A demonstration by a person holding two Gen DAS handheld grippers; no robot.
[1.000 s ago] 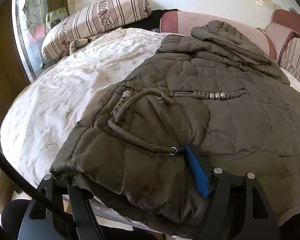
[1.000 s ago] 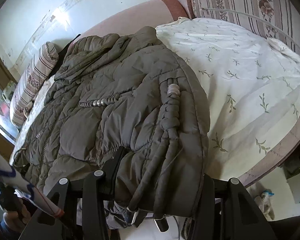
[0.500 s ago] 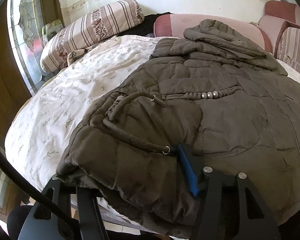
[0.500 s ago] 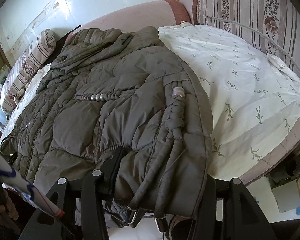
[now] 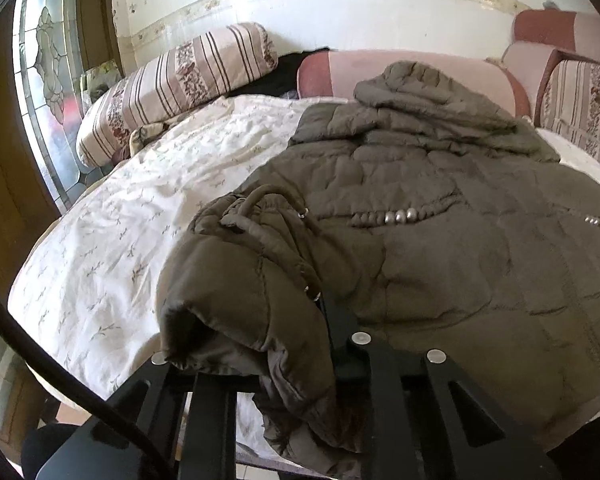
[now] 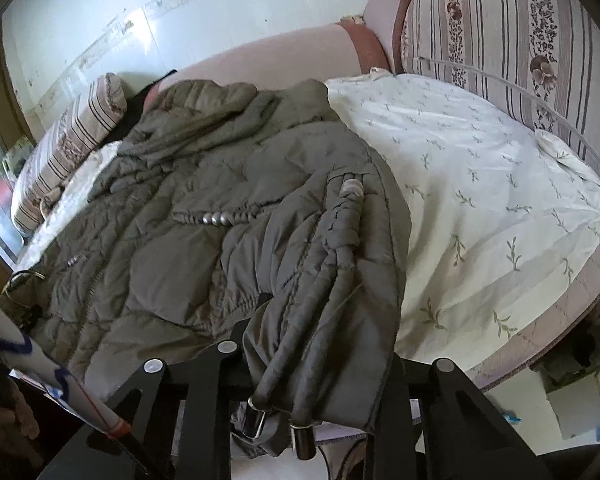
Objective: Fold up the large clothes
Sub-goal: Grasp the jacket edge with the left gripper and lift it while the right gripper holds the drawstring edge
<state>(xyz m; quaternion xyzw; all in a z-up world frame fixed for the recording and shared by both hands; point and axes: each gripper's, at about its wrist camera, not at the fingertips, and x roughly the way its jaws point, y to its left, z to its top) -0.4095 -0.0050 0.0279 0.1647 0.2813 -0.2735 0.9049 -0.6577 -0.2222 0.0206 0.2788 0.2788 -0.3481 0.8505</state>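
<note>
A large olive-brown quilted coat (image 5: pixel 440 248) lies spread on a round bed, hood toward the far wall; it also shows in the right wrist view (image 6: pixel 204 208). My left gripper (image 5: pixel 260 344) is shut on the coat's near left hem corner, lifted and bunched over the fingers. My right gripper (image 6: pixel 316 352) is shut on the near right hem corner, where braided cords with metal tips (image 6: pixel 300 428) hang down. The fingertips of both grippers are hidden under fabric.
The bed has a white leaf-print sheet (image 5: pixel 132 216) (image 6: pixel 492 184). Striped bolster cushions (image 5: pixel 172 84) (image 6: pixel 512 36) and a pink padded rim (image 6: pixel 284 56) ring it. A stained-glass door (image 5: pixel 44 80) stands at left. The floor (image 6: pixel 532 412) lies beyond the bed's edge.
Both grippers have lifted the coat's hem corners and carried them forward toward the hood. The left corner now bunches up over the fingers and hides the blue pad.
</note>
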